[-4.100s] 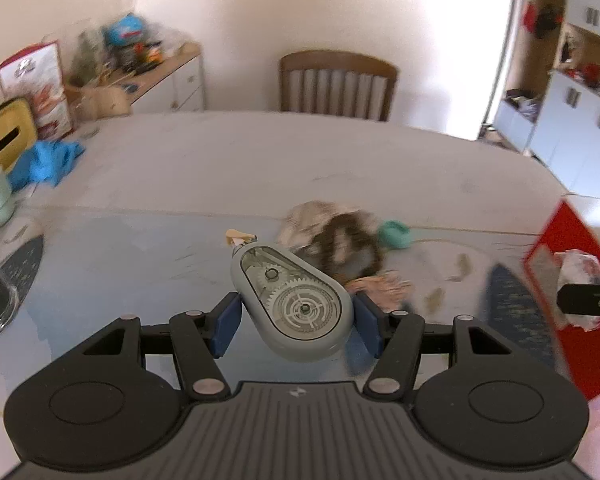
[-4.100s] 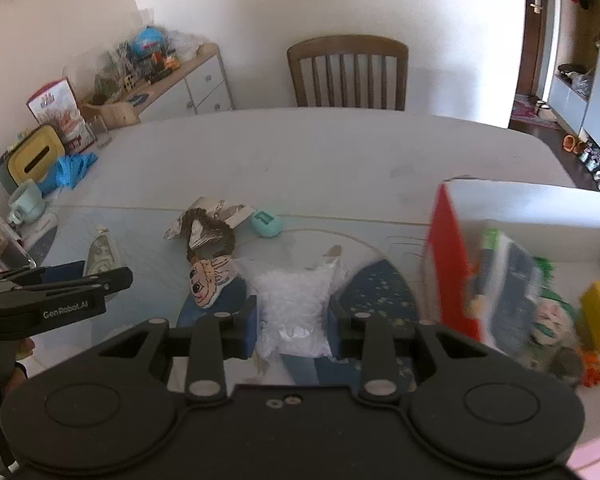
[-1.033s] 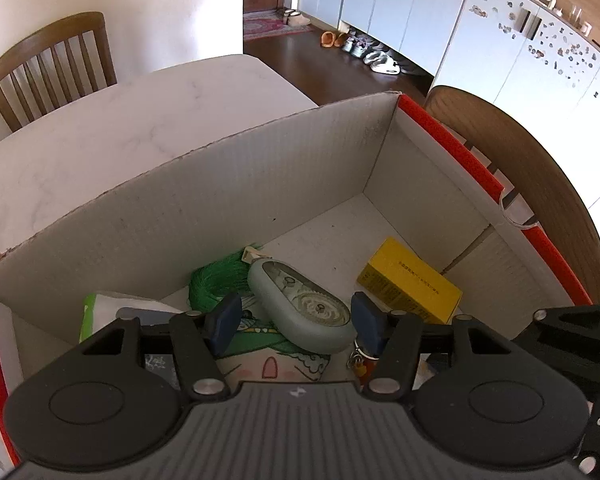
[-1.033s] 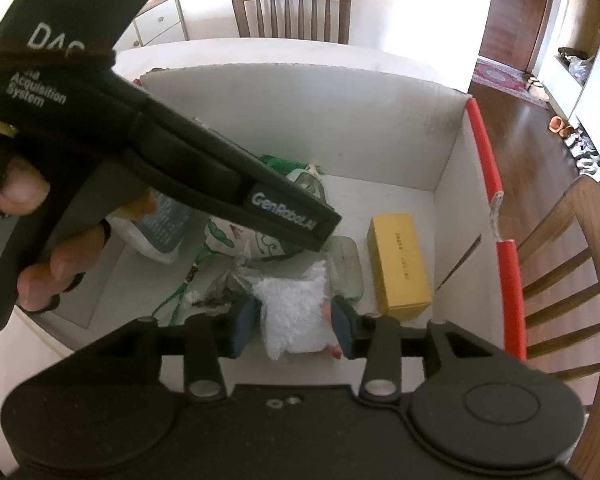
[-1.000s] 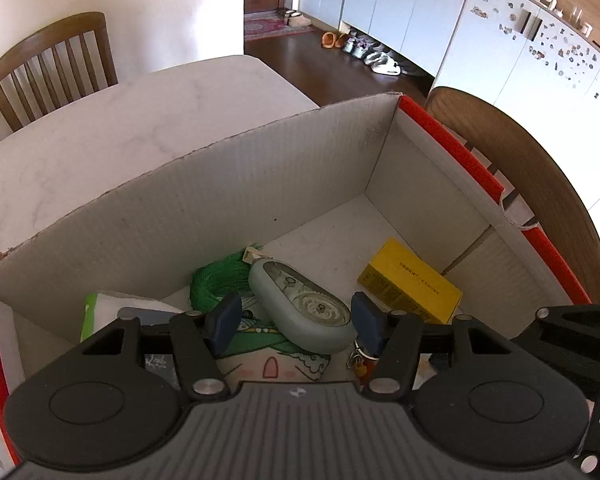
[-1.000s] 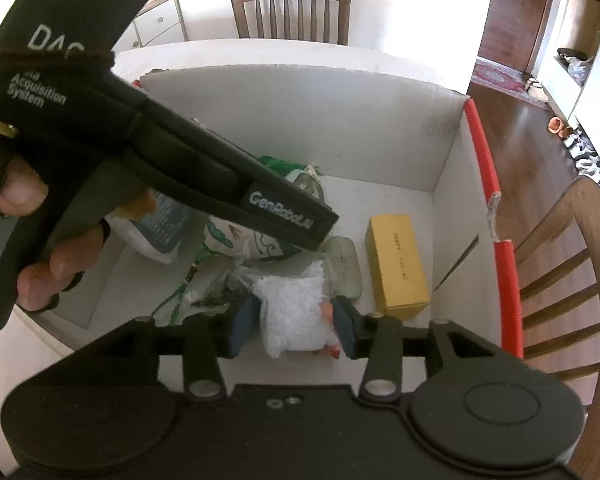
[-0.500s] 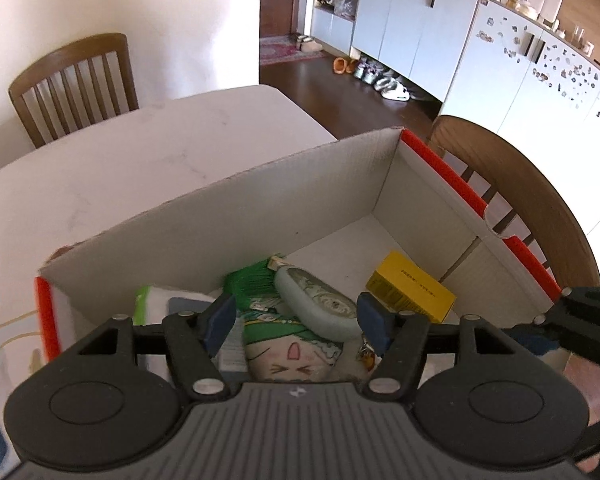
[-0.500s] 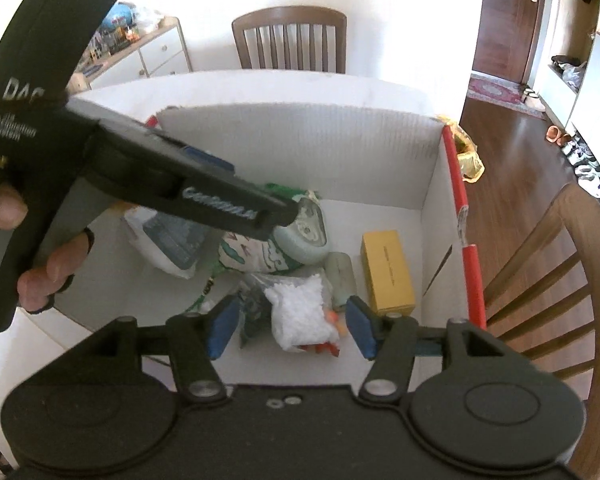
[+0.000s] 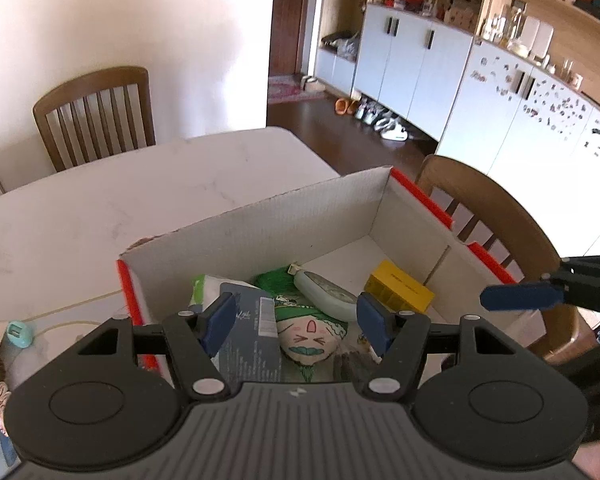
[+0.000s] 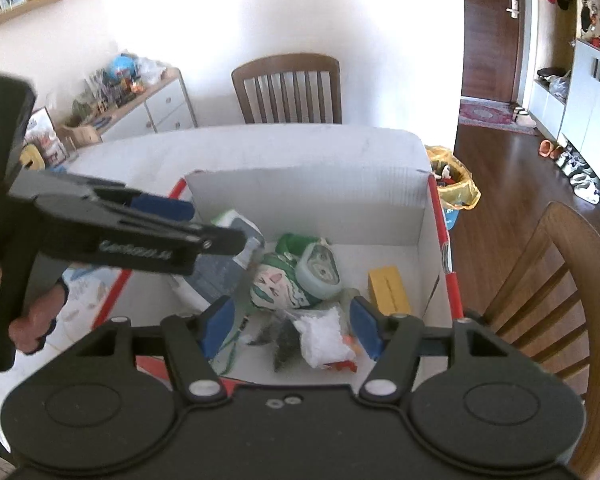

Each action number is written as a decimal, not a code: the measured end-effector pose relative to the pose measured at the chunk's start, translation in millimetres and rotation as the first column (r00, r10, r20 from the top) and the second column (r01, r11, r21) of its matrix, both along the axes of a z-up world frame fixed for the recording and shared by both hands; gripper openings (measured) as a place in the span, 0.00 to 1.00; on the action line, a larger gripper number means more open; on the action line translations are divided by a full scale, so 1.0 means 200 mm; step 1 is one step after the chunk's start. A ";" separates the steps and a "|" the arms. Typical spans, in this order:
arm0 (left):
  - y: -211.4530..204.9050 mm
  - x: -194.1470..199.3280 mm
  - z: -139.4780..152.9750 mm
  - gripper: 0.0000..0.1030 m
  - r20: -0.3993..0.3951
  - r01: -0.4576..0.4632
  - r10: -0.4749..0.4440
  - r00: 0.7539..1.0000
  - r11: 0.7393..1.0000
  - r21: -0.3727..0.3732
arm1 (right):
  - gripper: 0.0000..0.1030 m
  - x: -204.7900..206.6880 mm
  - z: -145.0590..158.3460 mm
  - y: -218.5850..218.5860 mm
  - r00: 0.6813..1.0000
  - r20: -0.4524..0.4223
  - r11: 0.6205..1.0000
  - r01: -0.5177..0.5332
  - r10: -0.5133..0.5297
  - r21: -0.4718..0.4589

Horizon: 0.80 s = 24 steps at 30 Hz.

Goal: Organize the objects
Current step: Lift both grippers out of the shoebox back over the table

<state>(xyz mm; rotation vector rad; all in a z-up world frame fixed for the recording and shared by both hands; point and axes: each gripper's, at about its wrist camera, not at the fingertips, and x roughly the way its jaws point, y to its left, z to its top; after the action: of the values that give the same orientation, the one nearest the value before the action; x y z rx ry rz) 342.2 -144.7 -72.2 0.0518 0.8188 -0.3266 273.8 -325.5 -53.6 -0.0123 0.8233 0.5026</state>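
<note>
Left gripper (image 9: 296, 322): hanging over the near left part of the cardboard box (image 9: 260, 220), jaws spread and gripping nothing.
Cardboard box: sitting open at the right end of the white counter (image 9: 100, 208), red tape along its rims.
Blue packet (image 9: 252, 336): leaning in the box's left end.
Green cartoon-face pouch (image 9: 310, 330): lying mid-box, directly beneath the left gripper.
Grey-green tape dispenser (image 9: 326, 294): resting in the box on the pouch's far edge, long axis slanting from far left down to near right, narrow tip pointing toward the green cord bundle (image 9: 274, 280).
Yellow carton (image 9: 400, 290): lying flat right of the dispenser, long axis running along the box's right wall.
White crinkled bag (image 10: 324, 336): lying on the box floor near the front.
Right gripper (image 10: 292, 330): jaws having just been opening, released, the bag lying loose below between them.
</note>
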 end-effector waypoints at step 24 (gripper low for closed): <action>0.47 -0.43 0.20 0.83 0.110 -0.048 0.057 0.992 0.995 -0.083 | 0.99 -0.23 0.13 0.20 0.987 0.092 0.983 0.119 -0.133 0.138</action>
<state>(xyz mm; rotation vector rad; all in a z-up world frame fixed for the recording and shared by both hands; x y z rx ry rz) 256.0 -49.8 -32.3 -0.0266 0.6934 -0.3040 227.8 -284.8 -27.8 0.1349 0.6855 0.4321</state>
